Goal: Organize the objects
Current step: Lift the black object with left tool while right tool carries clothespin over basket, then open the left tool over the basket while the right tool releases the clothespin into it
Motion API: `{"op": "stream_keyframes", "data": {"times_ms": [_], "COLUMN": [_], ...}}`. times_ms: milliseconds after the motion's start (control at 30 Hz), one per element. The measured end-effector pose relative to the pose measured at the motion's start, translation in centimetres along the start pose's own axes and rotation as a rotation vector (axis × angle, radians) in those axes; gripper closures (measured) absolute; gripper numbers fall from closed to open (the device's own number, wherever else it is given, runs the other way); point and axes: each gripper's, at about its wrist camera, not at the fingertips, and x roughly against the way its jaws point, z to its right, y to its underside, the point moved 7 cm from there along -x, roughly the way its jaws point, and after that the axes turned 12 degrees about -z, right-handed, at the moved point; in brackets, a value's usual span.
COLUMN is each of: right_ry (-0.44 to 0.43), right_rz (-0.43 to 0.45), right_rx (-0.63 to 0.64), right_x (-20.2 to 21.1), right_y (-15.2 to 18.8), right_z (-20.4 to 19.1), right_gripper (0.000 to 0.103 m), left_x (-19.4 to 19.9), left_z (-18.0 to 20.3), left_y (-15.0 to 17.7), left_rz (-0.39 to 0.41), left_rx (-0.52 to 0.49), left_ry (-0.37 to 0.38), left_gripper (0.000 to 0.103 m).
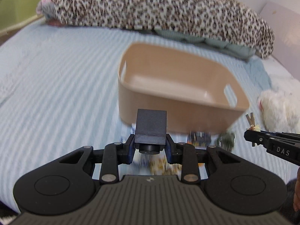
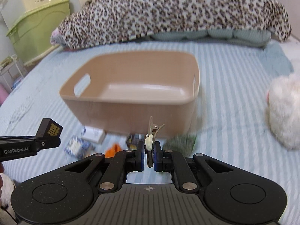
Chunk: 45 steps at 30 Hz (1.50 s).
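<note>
Before the bin (image 2: 131, 101) | left tongs (image 1: 150, 146) clamp black box (image 1: 151, 125) | right tongs (image 2: 149, 153) pinch hair clip (image 2: 150, 140) (blurred)

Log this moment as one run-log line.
left hand-held gripper: shut on black box | right hand-held gripper: shut on hair clip | beige bin: empty
</note>
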Motion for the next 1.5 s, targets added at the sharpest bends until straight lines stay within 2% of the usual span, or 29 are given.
{"op": "stream_keyframes", "data": {"times_ms": [233,467,667,833,967,1033,1067,1133,1200,1267,1333,1400,1500], "right_ry": [0.031,0.076,0.114,0.142,0.146,0.161,0.166,0.171,0.160,0.154,0.153,0.152,0.137], "right_rz": [0.117,0.158,0.104,0.016,-0.074,-0.086,-0.085,-0.074,-0.058,-0.025,0.010,0.041,0.070], "right_rx": [0.024,0.043,0.053,0.063,0.066,0.067,0.070,0.069,0.063,0.065,0.074,0.069,0.054], "right_x": [1.9,0.9,-2.2,-5.7,-7.8,-8.1,-8.1,-7.7,-6.7,-5.1,-3.4,-1.9,-0.3], "right_y": [-5.1,-9.1,-10.9,-10.5,-9.4,-9.1,-9.0,-8.9,-9.1,-9.1,-9.3,-9.1,-8.5], "right_z": [0.3,0.8,1.5,1.9,2.4,2.6,2.7,2.7,2.7,2.5,2.2,2.1,2.5], "right_gripper": [0.095,0.095,0.095,0.095,0.094,0.094,0.092,0.077,0.058,0.047,0.040,0.027,0.017], "left_x": [1.3,-1.4,-5.6,-9.5,-11.7,-12.0,-11.9,-11.1,-9.7,-8.3,-6.9,-5.6,-3.8], "left_z": [0.9,2.8,4.6,5.1,4.7,4.4,4.4,4.3,4.4,4.3,4.4,4.2,3.6], "left_y": [-5.0,-8.6,-10.1,-9.5,-8.7,-8.4,-8.2,-8.2,-8.5,-8.5,-8.5,-8.4,-7.9], "left_rz": [0.094,0.085,0.028,-0.045,-0.113,-0.138,-0.137,-0.120,-0.089,-0.054,-0.040,-0.026,-0.004], "left_rx": [-0.035,-0.099,-0.142,-0.172,-0.178,-0.180,-0.181,-0.181,-0.179,-0.185,-0.202,-0.211,-0.209], "left_ry": [-0.024,-0.064,-0.089,-0.134,-0.094,-0.091,-0.091,-0.078,-0.059,-0.066,-0.072,-0.075,-0.084], "left_gripper": [0.069,0.069,0.069,0.069,0.069,0.069,0.069,0.061,0.031,0.028,0.026,0.020,0.013]}}
